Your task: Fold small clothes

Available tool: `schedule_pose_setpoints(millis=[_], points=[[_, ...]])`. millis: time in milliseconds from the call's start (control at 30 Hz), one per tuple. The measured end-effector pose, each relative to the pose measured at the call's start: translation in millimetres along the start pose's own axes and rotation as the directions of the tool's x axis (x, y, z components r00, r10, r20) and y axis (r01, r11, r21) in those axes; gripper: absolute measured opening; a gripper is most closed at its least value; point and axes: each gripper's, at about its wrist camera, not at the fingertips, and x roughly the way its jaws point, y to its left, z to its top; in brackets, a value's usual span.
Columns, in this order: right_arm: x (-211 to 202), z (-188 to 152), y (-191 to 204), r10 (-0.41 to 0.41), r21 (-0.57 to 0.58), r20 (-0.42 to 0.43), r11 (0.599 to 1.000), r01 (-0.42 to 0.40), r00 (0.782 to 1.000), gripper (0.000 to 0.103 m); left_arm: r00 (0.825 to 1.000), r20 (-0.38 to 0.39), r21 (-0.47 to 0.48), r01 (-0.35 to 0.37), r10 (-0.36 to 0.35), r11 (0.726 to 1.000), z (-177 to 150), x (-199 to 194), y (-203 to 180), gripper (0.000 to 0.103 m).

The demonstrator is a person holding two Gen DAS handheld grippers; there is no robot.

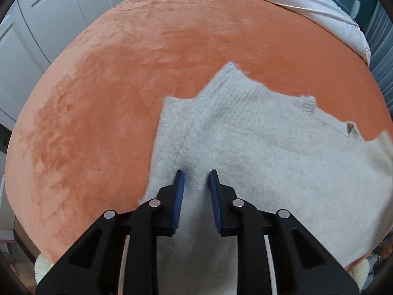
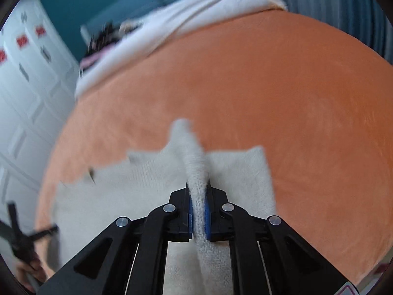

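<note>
A small fuzzy light-grey sweater (image 1: 258,147) lies on the orange blanket (image 1: 122,86), a sleeve folded over its body at the left. My left gripper (image 1: 196,174) is open just above the sweater's lower left part, with nothing between its blue pads. In the right wrist view the sweater (image 2: 122,196) spreads below, blurred. My right gripper (image 2: 198,191) is shut on a raised fold of the sweater, likely a sleeve, that runs forward between the pads. The left gripper (image 2: 22,236) shows at the far left there.
The orange blanket (image 2: 294,110) covers a bed. A white duvet (image 1: 307,5) lies bunched at the far end. White wardrobe doors (image 1: 36,36) stand to the left. A blue wall and curtain are behind the bed.
</note>
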Motion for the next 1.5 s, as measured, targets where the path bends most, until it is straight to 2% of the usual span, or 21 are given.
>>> schedule_pose_setpoints(millis=[67, 133, 267, 367, 433, 533, 600, 700, 767, 833, 933, 1033, 1067, 1100, 1133, 1167, 1233, 1300, 1367, 1433, 1500], points=[[10.3, -2.4, -22.2, -0.043, 0.050, -0.012, 0.998, 0.044, 0.999, 0.007, 1.000, -0.013, -0.015, 0.005, -0.005, 1.000, 0.0, 9.8, 4.3, 0.021], [56.3, -18.1, -46.1, -0.127, 0.049, -0.185, 0.989, 0.138, 0.975, 0.006, 1.000, -0.002, -0.003, -0.012, 0.012, 1.000, 0.6, 11.8, 1.1, 0.021], [32.0, -16.6, -32.4, -0.118, 0.035, -0.112, 0.992, 0.123, 0.987, 0.013, 1.000, 0.022, 0.001, -0.016, 0.016, 1.000, -3.0, -1.4, -1.0, 0.028], [-8.0, -18.9, -3.0, -0.116, -0.013, -0.019, 0.993, 0.116, 0.993, 0.018, 0.998, 0.054, -0.056, 0.031, -0.028, 0.998, -18.4, -21.0, 10.0, 0.049], [-24.7, -28.0, 26.7, -0.059, -0.085, -0.019, 0.995, 0.057, 0.998, 0.018, 0.997, 0.068, -0.077, 0.040, -0.034, 0.996, -34.3, -32.7, 17.5, 0.052], [-21.9, -56.2, 80.4, 0.061, -0.191, -0.113, 0.978, -0.082, 0.992, 0.018, 0.997, 0.062, -0.097, 0.042, -0.037, 0.994, -61.8, -43.7, 27.6, 0.053], [-7.1, -82.7, 115.9, 0.087, -0.277, -0.177, 0.951, -0.135, 0.980, 0.018, 0.998, 0.056, -0.110, 0.038, -0.032, 0.993, -75.9, -48.4, 32.4, 0.056], [47.3, -125.2, 146.7, 0.007, -0.368, -0.316, 0.921, -0.129, 0.949, 0.018, 0.999, 0.046, -0.136, 0.033, -0.027, 0.990, -88.6, -51.0, 43.1, 0.060], [48.6, -133.4, 153.1, -0.029, -0.408, -0.241, 0.910, -0.074, 0.970, 0.018, 0.997, 0.042, -0.177, 0.069, -0.063, 0.982, -93.7, -55.1, 53.6, 0.065], [35.5, -125.0, 160.1, -0.042, -0.387, -0.257, 0.920, -0.062, 0.966, 0.018, 0.993, 0.045, -0.255, 0.114, -0.106, 0.960, -96.4, -55.3, 69.5, 0.075], [8.9, -114.7, 165.7, 0.063, -0.334, -0.252, 0.931, -0.148, 0.966, 0.018, 0.983, 0.053, -0.374, 0.181, -0.174, 0.910, -99.4, -43.1, 87.5, 0.080], [10.3, -125.2, 174.8, 0.035, -0.388, -0.264, 0.911, -0.139, 0.964, 0.018, 0.972, 0.058, -0.485, 0.228, -0.229, 0.844, -100.2, -20.8, 98.6, 0.082], [20.3, -132.1, 172.8, 0.011, -0.388, -0.298, 0.912, -0.131, 0.955, 0.018, 0.971, 0.074, -0.493, 0.232, -0.225, 0.839, -99.1, -19.8, 98.4, 0.082], [30.9, -138.1, 168.1, -0.007, -0.379, -0.328, 0.917, -0.124, 0.945, 0.018, 0.972, 0.084, -0.487, 0.232, -0.220, 0.842, -97.1, -20.3, 96.5, 0.081], [39.4, -144.1, 169.1, 0.005, -0.365, -0.320, 0.922, -0.128, 0.947, 0.018, 0.972, 0.084, -0.472, 0.233, -0.220, 0.850, -93.9, -21.0, 92.8, 0.070], [37.3, -145.0, 166.2, 0.023, -0.354, -0.299, 0.926, -0.134, 0.954, 0.018, 0.968, 0.086, -0.458, 0.249, -0.237, 0.853, -91.0, -21.6, 89.3, 0.047], [31.5, -146.0, 161.2, 0.030, -0.337, -0.305, 0.931, -0.138, 0.952, 0.018, 0.952, 0.082, -0.447, 0.301, -0.296, 0.843, -83.4, -25.0, 81.7, 0.026], [29.5, -141.4, 157.1, 0.041, -0.325, -0.319, 0.934, -0.150, 0.947, 0.018, 0.947, 0.126, -0.414, 0.320, -0.295, 0.852, -74.2, -45.5, 70.3, 0.021], [26.6, -135.2, 151.7, 0.071, -0.295, -0.326, 0.940, -0.173, 0.943, 0.019, 0.927, 0.193, -0.333, 0.369, -0.321, 0.868, -62.8, -81.1, 44.9, 0.019], [15.8, -130.6, 138.5, 0.124, -0.232, -0.320, 0.951, -0.205, 0.939, 0.023, 0.894, 0.253, -0.225, 0.425, -0.369, 0.877, -49.8, -122.7, 9.8, 0.015], [3.7, -128.8, 123.5, 0.173, -0.174, -0.304, 0.957, -0.233, 0.937, 0.024, 0.847, 0.297, -0.065, 0.478, -0.440, 0.876, -40.8, -165.6, -38.9, 0.007]])
